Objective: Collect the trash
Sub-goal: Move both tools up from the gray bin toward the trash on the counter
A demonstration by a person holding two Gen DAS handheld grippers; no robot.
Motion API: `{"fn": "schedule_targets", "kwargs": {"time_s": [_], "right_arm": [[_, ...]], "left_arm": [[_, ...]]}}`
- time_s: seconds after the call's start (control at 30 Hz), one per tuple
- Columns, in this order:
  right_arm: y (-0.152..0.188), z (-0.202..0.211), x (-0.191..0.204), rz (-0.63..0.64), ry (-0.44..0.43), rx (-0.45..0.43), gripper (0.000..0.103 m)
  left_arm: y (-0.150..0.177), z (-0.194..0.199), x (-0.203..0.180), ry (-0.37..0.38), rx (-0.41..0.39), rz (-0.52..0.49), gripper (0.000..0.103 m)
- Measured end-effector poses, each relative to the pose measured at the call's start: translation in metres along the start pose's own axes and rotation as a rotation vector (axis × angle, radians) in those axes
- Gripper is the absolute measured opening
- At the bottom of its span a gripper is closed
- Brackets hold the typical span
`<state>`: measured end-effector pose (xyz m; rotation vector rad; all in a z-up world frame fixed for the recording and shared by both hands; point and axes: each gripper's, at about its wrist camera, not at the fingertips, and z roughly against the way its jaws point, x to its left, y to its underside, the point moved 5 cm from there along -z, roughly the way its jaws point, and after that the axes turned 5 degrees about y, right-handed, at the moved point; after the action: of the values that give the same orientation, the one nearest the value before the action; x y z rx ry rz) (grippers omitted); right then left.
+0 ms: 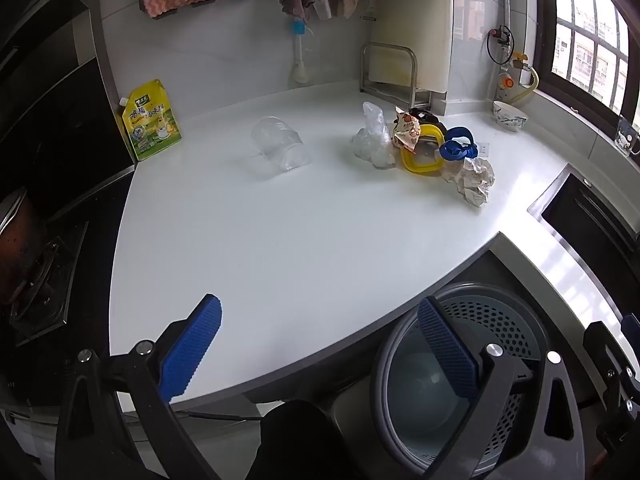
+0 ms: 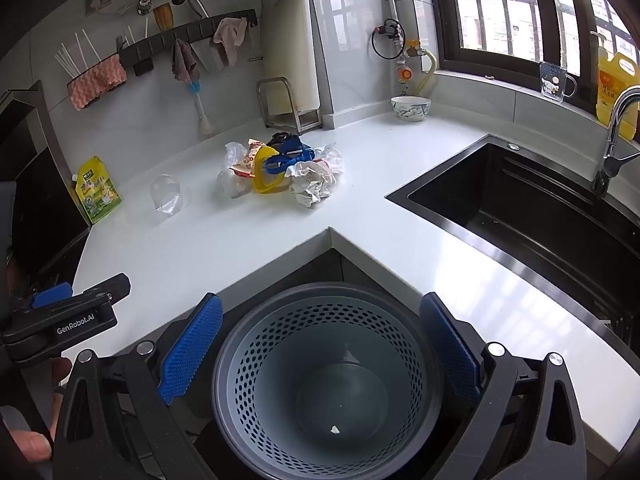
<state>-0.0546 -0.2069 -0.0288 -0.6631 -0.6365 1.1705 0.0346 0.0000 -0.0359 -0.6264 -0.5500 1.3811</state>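
Plastic cup (image 1: 280, 143) lying (sideways) left of trash pile (image 1: 424, 145).

Daylight comes in through the window (image 2: 516, 12), whose panes are blown out to near white in both views. It falls across the white table (image 2: 248, 232), leaving a bright streaked glare on the strip beside the sink (image 2: 520, 216), whose dark basin swallows detail. Shadows under the crumpled paper (image 2: 312, 184) are soft and faint. Both fisheye views bend straight edges strongly (the table's front edge curves like a bow), and the corners fall off to black. The left side by the stove (image 1: 36, 272) is dim and murky. Focus is fairly even, slightly soft overall.
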Motion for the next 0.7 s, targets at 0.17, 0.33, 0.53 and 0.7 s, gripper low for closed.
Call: {"fn": "schedule_targets", "kwargs": {"time_s": [0.17,0.33,0.53,0.7], "right_arm": [[-0.0003,0.0005,0.0002,0.0,0.0,0.001,0.094],[-0.0008,0.002,0.0007,0.0,-0.003,0.0,0.094],[-0.0013,0.0035,0.0017,0.0,-0.008,0.0,0.094],[-0.0013,0.0032,0.0018,-0.002,-0.007,0.003,0.094]], "left_arm": [[0.0,-0.0004,0.0,0.0,-0.002,0.001,0.097],[0.0,0.0001,0.0,-0.001,-0.001,0.001,0.097],[-0.0001,0.0001,-0.0003,0.0,-0.002,0.002,0.097],[-0.0001,0.0001,-0.0003,0.0,-0.002,0.001,0.097]]}}
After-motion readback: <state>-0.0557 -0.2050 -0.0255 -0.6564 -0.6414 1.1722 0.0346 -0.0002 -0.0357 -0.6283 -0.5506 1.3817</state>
